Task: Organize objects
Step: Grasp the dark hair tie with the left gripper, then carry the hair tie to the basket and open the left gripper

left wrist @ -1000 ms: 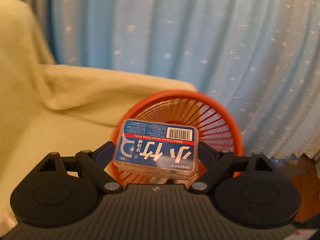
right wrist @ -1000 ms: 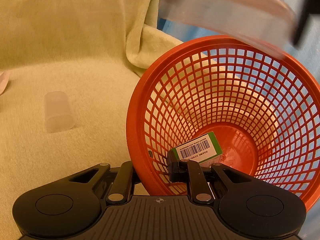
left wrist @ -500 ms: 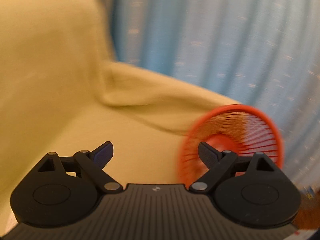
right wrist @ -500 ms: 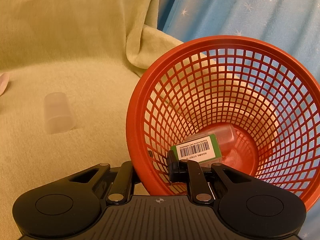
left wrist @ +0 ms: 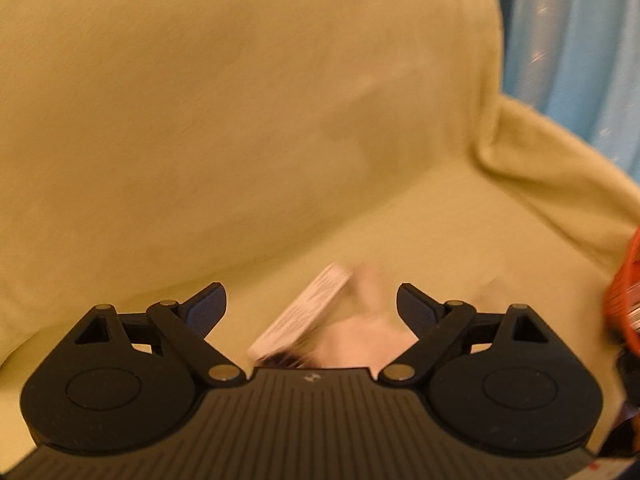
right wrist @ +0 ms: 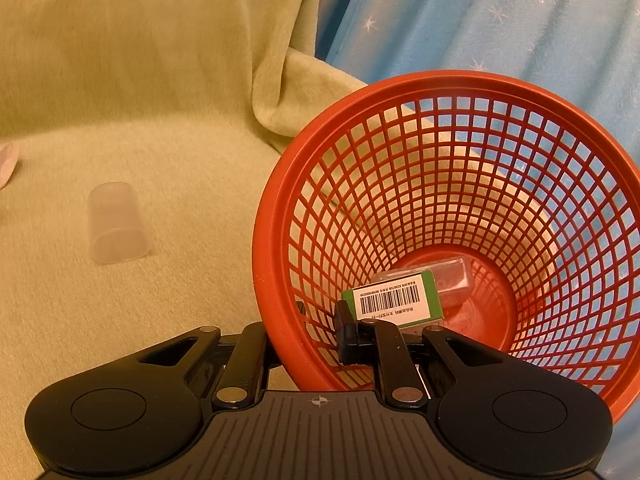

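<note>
With the right gripper clamped on the tilted basket rim, centre the wide-open, empty left gripper squarely over the blurred white packet before closing.

I am working in a home, in what is looking like a living room or bedroom corner; a sofa is filling most of both views, draped in a soft yellow-green plush throw that is bunching into folds over its armrest; behind the sofa a light blue curtain printed with small white stars is hanging in pleats; on the sofa seat a red plastic mesh basket is tipping on its side near the armrest, with small barcoded packets of household goods lying inside; a frosted plastic cup is lying on the seat, well apart from the basket.
</note>
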`<state>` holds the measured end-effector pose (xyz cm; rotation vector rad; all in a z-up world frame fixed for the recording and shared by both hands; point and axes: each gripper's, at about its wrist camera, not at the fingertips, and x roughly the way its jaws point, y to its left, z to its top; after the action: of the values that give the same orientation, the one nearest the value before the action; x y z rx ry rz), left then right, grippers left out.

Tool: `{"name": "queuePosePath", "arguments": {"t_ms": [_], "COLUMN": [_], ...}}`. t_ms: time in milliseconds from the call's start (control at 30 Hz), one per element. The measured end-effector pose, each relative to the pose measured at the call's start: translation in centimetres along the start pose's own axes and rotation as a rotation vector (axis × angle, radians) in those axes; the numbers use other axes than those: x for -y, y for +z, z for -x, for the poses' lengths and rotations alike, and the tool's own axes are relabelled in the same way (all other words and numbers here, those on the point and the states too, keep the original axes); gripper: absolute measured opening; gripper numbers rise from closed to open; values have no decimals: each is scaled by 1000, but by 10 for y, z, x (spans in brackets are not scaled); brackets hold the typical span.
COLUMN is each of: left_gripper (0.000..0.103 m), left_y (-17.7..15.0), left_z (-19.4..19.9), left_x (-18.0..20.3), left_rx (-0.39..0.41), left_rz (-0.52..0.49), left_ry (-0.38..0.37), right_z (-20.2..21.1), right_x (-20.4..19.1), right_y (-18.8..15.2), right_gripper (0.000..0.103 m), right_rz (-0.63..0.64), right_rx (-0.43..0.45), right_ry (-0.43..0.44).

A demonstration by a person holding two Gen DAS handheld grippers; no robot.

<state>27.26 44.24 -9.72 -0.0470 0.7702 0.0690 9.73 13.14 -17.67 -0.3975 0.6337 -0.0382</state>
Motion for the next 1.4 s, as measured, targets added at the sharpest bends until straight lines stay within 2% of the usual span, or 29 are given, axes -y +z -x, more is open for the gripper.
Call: {"name": "queuePosePath", "arguments": {"t_ms": [100, 233, 400, 500, 567, 700, 733, 833, 1100, 1400], "left_gripper": [90, 88, 77, 67, 52, 34, 23, 14, 12, 12], "left_y": [-19, -40, -54, -58, -60, -61, -62, -62, -54, -39], "left_z": [-9, -22, -40, -47, -50, -54, -53, -49, -25, -1], "left_x": [-8, -6, -4, -4, -5, -5, -5, -6, 5, 31], "left_rx": [-24, -52, -99, -110, -127, -146, -149, -150, -116, -70], "left_rz": [-23, -52, -69, -97, -101, -115, -114, -99, -92, -106], "left_ry": [29, 31, 30, 48, 53, 52, 48, 42, 10, -61], "right_z": [0, 0, 0, -1, 0, 0, 0, 1, 1, 0], "right_x": [0, -1, -1, 0, 0, 0, 1, 1, 1, 2], "right_y": [0, 0, -2, -2, -2, -3, -4, -4, -4, -3], "right_gripper": [12, 12, 12, 12, 12, 12, 12, 12, 12, 12], "right_rz": [1, 4, 4, 6, 8, 11, 12, 13, 13, 13], "right_rx": [0, -1, -1, -2, -1, -2, -2, -2, -2, -1], "right_ry": [0, -1, -1, -1, -1, -1, -1, -1, 0, 2]}}
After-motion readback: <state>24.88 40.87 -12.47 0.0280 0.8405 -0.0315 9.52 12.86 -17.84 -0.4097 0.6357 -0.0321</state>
